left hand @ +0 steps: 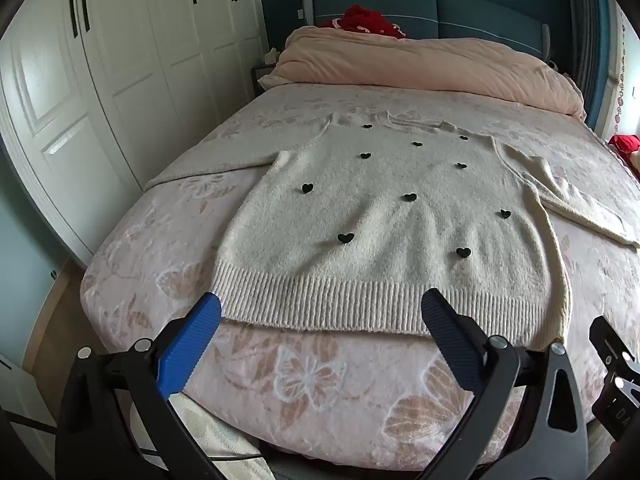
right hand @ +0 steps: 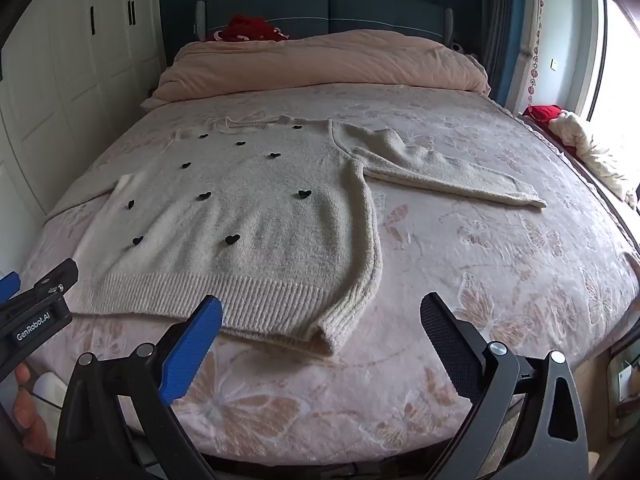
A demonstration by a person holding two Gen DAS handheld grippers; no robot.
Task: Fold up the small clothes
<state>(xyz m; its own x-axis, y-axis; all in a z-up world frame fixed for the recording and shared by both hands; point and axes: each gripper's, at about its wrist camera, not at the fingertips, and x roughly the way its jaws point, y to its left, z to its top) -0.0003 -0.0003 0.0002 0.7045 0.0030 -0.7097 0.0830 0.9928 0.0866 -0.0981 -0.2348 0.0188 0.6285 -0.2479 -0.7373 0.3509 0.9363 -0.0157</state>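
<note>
Cream sweater (left hand: 376, 216) lay flat, front up, on the bed (left hand: 312, 384), hem toward the cameras, neckline toward the headboard (left hand: 432, 12). Left gripper (left hand: 320, 308) hung over the near edge of the bed with both jaws spread wide and nothing between them; its blue finger tip sat at the hem's left corner, its dark finger tip over the ribbed hem further right, contact unclear. Right gripper (right hand: 320, 312) was likewise wide open and empty, blue finger tip over the hem near the sweater's right bottom corner, dark finger over bare bedspread just beside that corner. Sweater was fuzzy, soft knit, with a band of vertical ribbing along the hem and small black heart-shaped appliqués (left hand: 346, 237) scattered over the front. Right sleeve (right hand: 452, 172) stretched out sideways across the bedspread, slightly wrinkled, cuff ribbed; left sleeve (left hand: 208, 166) ran toward the bed's left edge. The right side seam bulged in a rolled curve down to the hem corner. Bedspread was plush, pale pink with embossed butterfly and flower pattern. Peach duvet (left hand: 424, 60) lay bunched thick at the head end, red fabric (left hand: 368, 18) behind it. White panelled wardrobe (left hand: 120, 60) stood left of the bed. A hand (right hand: 28, 404) showed at the lower left of the right wrist view, below the left gripper's body.
</note>
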